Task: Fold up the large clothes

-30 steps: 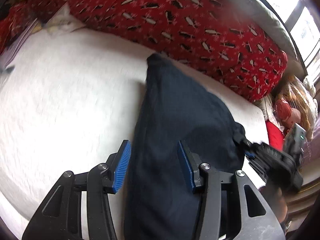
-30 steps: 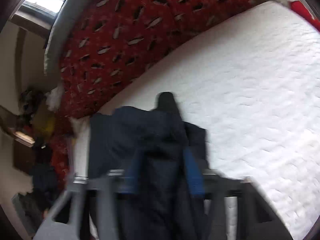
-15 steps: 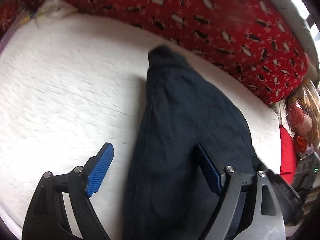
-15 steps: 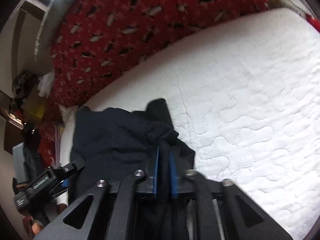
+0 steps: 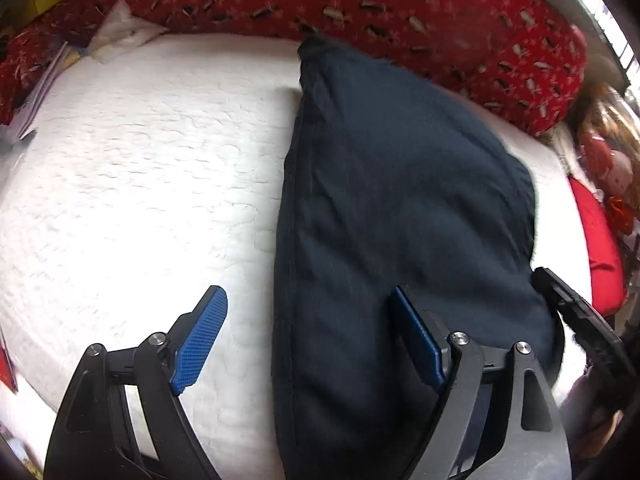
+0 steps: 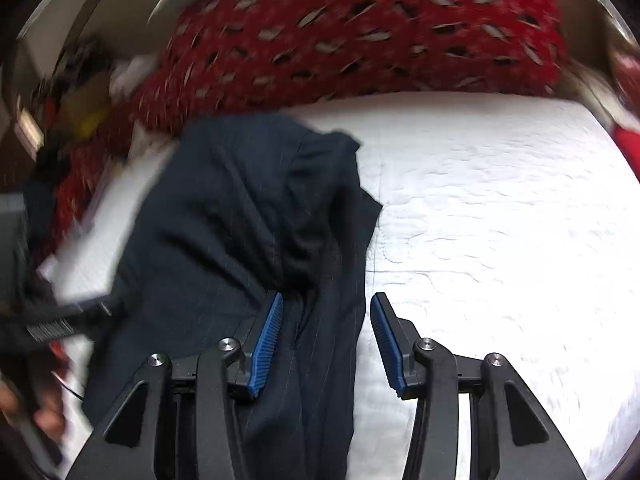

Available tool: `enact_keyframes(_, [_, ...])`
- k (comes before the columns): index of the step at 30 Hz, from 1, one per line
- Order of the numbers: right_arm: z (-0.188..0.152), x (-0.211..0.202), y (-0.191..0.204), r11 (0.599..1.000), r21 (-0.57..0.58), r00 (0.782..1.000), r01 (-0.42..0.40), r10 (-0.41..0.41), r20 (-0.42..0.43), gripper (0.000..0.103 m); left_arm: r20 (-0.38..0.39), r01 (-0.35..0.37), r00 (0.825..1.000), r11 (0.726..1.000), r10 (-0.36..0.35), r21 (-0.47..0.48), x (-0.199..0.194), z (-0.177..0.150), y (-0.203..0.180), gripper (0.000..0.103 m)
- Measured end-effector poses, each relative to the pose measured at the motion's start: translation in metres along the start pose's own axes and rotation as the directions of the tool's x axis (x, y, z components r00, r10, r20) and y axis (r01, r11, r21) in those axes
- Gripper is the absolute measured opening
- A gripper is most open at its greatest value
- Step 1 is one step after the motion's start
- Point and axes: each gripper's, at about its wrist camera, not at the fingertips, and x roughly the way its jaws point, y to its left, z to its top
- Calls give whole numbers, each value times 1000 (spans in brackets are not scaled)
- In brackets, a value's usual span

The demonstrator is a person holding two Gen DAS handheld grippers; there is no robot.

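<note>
A: Start with the biggest thing. What fills the views?

B: The white quilted mattress [image 5: 132, 184], with a red patterned blanket [image 5: 420, 12] heaped along its far edge, from about ten to two o'clock in the left view.

A: And the garment?

B: A dark navy garment [image 5: 400, 220] lies on the mattress, running from six o'clock up toward twelve in the left view, narrowing to an end that reaches the blanket. It looks folded lengthwise into a long band, so one fold seems done. Judging by that length, cross folds and some smoothing are left.

A: Does the right view agree?

B: Partly. There the garment [image 6: 240, 220] shows bunched creases at its far end and an edge that is not lined up, which the left view does not show. The left view shows a smooth face and a clean long edge at nine o'clock of the cloth.

A: The grippers?

B: The left gripper [image 5: 308, 336] has its fingers spread wide, holding nothing; one pad sits over mattress, the other over cloth. The right gripper [image 6: 326, 340] is also parted, with a strip of cloth lying between its pads but not pinched.

A: Anything else only one view shows?

B: Each view catches the other gripper at its edge: at four o'clock in the left, nine o'clock in the right, blurred.
</note>
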Motion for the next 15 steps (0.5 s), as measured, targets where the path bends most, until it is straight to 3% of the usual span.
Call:
enact_keyframes(3, [-6, -31, 4, 993, 16, 993, -114, 113, 40, 49, 10, 15, 1000, 1000, -15, -1, -12, -25, 0, 84])
enact_keyframes(5, [-25, -43, 7, 988, -9, 988, -153, 153, 29, 58, -1, 32, 999, 999, -32, -6, -7, -43, 1, 85])
enact_keyframes(7, [-47, -37, 6, 996, -67, 998, -62, 62, -11, 60, -55, 50, 997, 998, -51, -23, 6, -56, 2, 86])
enact_keyframes(9, [-64, -19, 3, 983, -155, 991, 99, -111, -75, 65, -83, 70, 994, 996, -75, -64, 5, -63, 4, 86])
enact_keyframes(15, [-82, -49, 6, 978, -125, 983, 168, -176, -50, 69, 24, -14, 1000, 1000, 14, 22, -36, -87, -6, 85])
